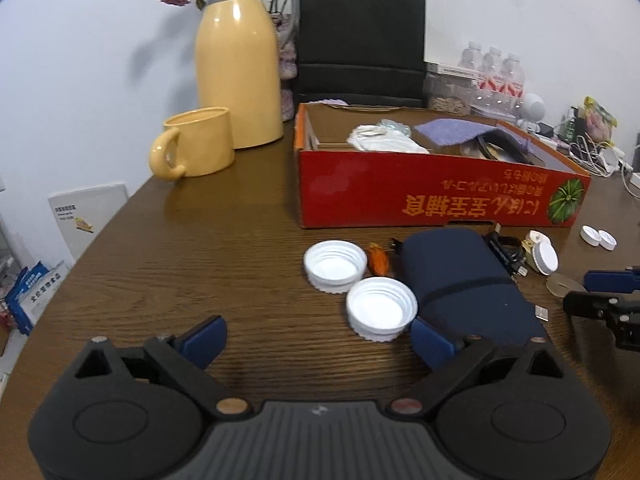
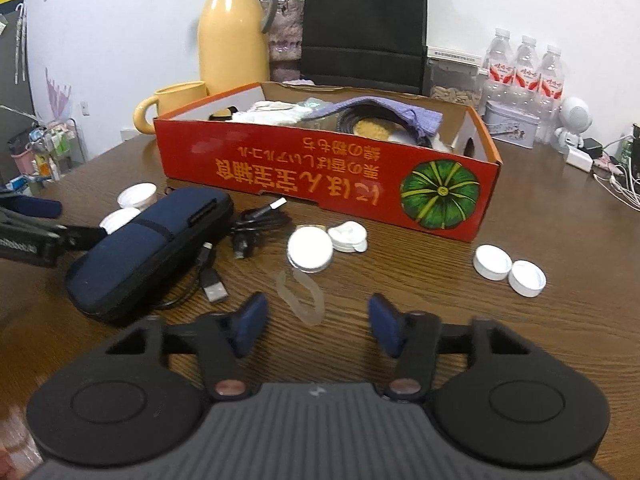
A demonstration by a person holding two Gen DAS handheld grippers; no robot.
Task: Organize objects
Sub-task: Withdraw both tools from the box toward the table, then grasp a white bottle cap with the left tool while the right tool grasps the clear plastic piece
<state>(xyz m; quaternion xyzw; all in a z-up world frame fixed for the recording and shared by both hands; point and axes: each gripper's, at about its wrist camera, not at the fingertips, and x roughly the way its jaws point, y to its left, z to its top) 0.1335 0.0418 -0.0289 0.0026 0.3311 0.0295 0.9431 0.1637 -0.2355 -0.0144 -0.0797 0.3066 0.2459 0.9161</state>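
Left wrist view: left gripper (image 1: 318, 340) spread wide, nothing between the fingers, low over the wood table (image 1: 200, 248). Two white caps sit open side up, near cap (image 1: 381, 309) at 1 o'clock just beyond the right fingertip, far cap (image 1: 335, 265) touching it at 12. Small orange item (image 1: 378, 260) lies between far cap and navy pouch (image 1: 464, 284); pouch at 2 o'clock, its near corner hidden behind the right finger. Red cardboard box (image 1: 432, 196) spans 12 to 2 behind them, its front wall close to the pouch. Bare tabletop from 9 to 12; curved table edge runs along 9 to 10. Yellow mug (image 1: 194, 144) and yellow thermos (image 1: 238, 68) at 11, well apart from the caps. Right gripper enters the frame at 3. Right wrist view: right gripper (image 2: 316, 318) also wide and empty, straddling a clear plastic ring (image 2: 300, 292) lying flat at 12. White lid (image 2: 310, 250) just past it, black USB cable (image 2: 248, 236) at 11, pouch at 10, two small white caps (image 2: 508, 268) side by side at 1 to 2. Open wood on the right from 2 to 3.
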